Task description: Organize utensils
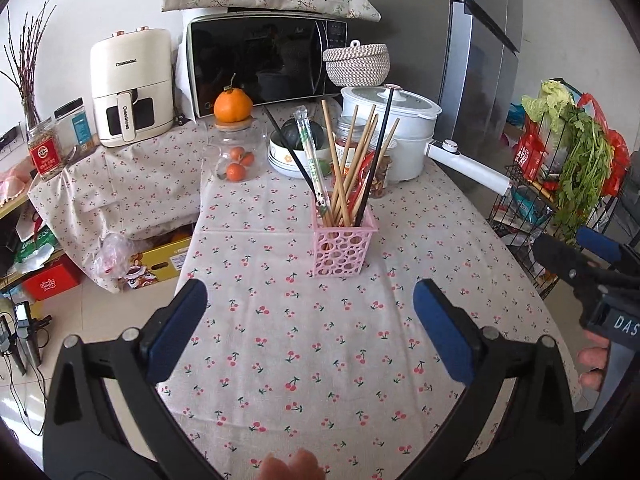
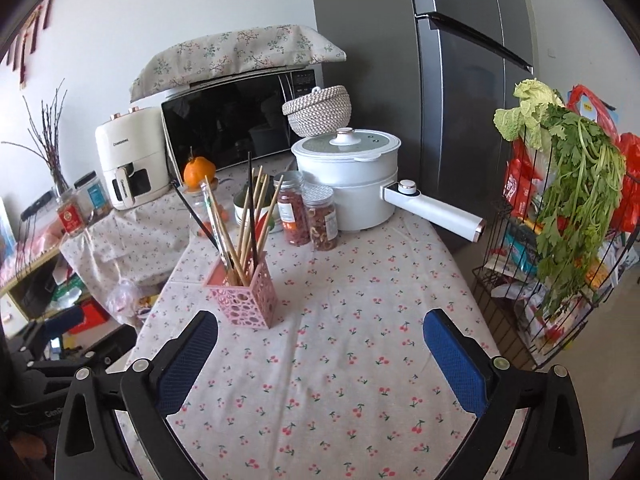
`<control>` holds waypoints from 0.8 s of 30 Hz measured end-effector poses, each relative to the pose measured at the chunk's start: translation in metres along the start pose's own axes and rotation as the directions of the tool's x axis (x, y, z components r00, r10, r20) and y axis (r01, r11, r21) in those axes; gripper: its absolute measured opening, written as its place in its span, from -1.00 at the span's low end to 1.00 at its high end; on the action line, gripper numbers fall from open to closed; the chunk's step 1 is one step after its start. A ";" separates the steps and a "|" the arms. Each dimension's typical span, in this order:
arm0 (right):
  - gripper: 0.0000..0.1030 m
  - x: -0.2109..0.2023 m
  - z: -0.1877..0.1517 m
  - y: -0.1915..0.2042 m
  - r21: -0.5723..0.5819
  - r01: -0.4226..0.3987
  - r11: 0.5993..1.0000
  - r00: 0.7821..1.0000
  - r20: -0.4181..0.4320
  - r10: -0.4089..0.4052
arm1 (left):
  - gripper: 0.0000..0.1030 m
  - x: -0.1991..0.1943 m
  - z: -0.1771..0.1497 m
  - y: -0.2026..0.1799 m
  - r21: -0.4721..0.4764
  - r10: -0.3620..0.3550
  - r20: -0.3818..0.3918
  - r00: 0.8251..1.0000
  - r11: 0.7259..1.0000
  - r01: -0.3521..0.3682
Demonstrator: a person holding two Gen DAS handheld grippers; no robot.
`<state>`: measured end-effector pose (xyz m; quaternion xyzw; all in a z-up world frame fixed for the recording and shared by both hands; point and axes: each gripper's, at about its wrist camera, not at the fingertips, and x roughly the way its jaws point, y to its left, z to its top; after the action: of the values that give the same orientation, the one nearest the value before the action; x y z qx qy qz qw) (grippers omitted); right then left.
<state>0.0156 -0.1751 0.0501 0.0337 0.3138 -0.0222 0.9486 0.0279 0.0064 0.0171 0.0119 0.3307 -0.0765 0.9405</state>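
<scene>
A pink perforated holder (image 1: 345, 246) stands upright on the cherry-print tablecloth (image 1: 304, 360). It holds several wooden chopsticks (image 1: 352, 168), two black ones and a wrapped pair (image 1: 314, 160). It also shows in the right wrist view (image 2: 246, 300). My left gripper (image 1: 310, 300) is open and empty, a little in front of the holder. My right gripper (image 2: 320, 330) is open and empty, to the right of the holder and back from it. The right gripper also shows at the edge of the left wrist view (image 1: 576, 256).
Behind the holder stand a white pot with a long handle (image 2: 352, 184), two spice jars (image 2: 312, 216), stacked bowls (image 1: 292, 152) and a glass jar with an orange on top (image 1: 234, 140). A microwave (image 1: 264, 64) and air fryer (image 1: 130, 88) are at the back. A wire rack with greens (image 2: 568, 208) stands to the right.
</scene>
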 end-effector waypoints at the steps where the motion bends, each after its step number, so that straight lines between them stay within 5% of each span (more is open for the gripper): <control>1: 1.00 0.002 -0.006 0.001 -0.011 0.009 1.000 1.000 -0.002 -0.009 | 0.99 -0.002 -0.002 -0.001 0.011 0.005 0.010 1.000 1.000 -0.005; 8: 1.00 0.030 -0.020 -0.002 0.010 0.056 0.998 0.996 -0.067 -0.055 | 0.99 0.009 -0.004 0.004 0.019 0.018 -0.012 1.000 1.000 -0.018; 24: 1.00 0.017 -0.010 0.012 -0.029 0.105 0.994 0.994 0.028 -0.104 | 0.99 0.007 -0.002 0.009 -0.024 0.026 0.002 1.000 0.999 -0.026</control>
<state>0.0246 -0.1625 0.0327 0.0026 0.3030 -0.0675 0.9506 0.0334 0.0147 0.0115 0.0050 0.3306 -0.0603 0.9418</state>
